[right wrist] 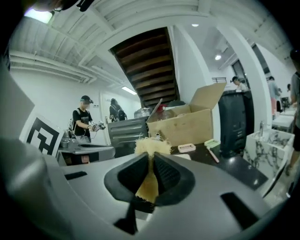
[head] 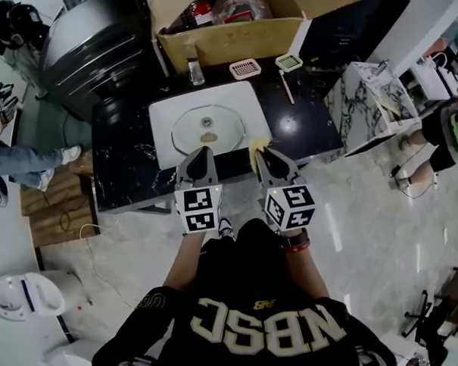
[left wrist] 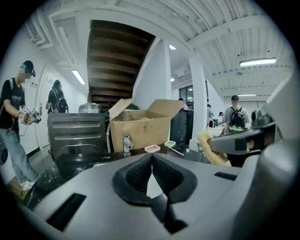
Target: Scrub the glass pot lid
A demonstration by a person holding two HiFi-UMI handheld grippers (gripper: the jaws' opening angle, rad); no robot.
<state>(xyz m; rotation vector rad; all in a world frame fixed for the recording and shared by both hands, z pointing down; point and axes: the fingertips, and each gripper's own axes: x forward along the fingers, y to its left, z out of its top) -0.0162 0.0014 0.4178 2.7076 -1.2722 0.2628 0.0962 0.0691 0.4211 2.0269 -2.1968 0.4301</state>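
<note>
Left gripper (head: 201, 151) has its jaws together with nothing between them. Right gripper (head: 261, 151) is clamped on a yellow fibrous scrubber (right wrist: 151, 149), whose tuft sticks out past its tips. Both are side by side at the near edge of the black counter (head: 122, 172). The glass pot lid (head: 208, 128) lies flat in the white sink (head: 165, 113), just ahead of the left gripper's tips and ahead-left of the right gripper. It touches neither. A cardboard box (head: 230, 36) sits further ahead, beyond the sink.
</note>
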